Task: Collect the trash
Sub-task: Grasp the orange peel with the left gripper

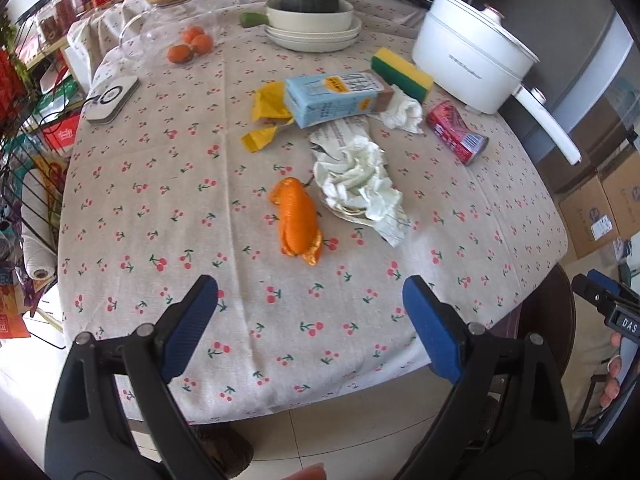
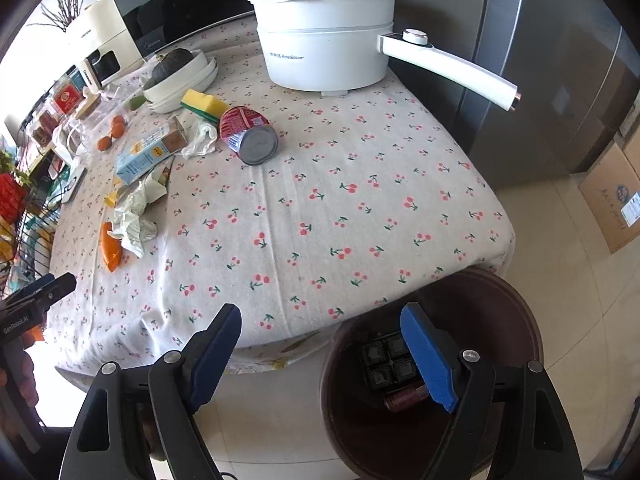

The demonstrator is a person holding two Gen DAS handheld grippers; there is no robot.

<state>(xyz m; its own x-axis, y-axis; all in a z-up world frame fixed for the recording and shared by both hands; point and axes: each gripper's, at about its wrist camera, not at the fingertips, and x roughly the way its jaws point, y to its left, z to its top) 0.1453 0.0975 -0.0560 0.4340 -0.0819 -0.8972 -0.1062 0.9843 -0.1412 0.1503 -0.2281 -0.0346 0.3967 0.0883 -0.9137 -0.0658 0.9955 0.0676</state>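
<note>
Several bits of trash lie in a bunch in the middle of the table (image 1: 132,240). Nearest the left hand-held gripper (image 1: 310,302) is an orange peel (image 1: 298,220). Just beside it, and touching it, is a crumpled white tissue (image 1: 356,184) on top of some printed paper. Farther back lie a blue carton (image 1: 332,98) on its side, torn yellow wrappers (image 1: 268,106), another white tissue (image 1: 404,112), and a red can (image 1: 456,130) tipped over near the right edge.

Both grippers are wide open and hold nothing. The left one hangs over the near edge of the table, facing the peel. The right hand-held gripper (image 2: 320,326) hangs over the brown trash bin (image 2: 520,300), which stands on the floor against the table's corner.

It looks like a pick is about to start. My guess is the left gripper should go forward, come down around the peel, and squeeze it softly, since it is thin and bendy. Then it needs carrying over to the bin.

Inside the bin is a black tray with small square pockets and a little dark red tube or can. At the back, a white bowl (image 1: 310,18) on stacked plates holds a dark green pumpkin. The white pot (image 2: 324,52) has its lid on, so I cannot tell what is inside.
</note>
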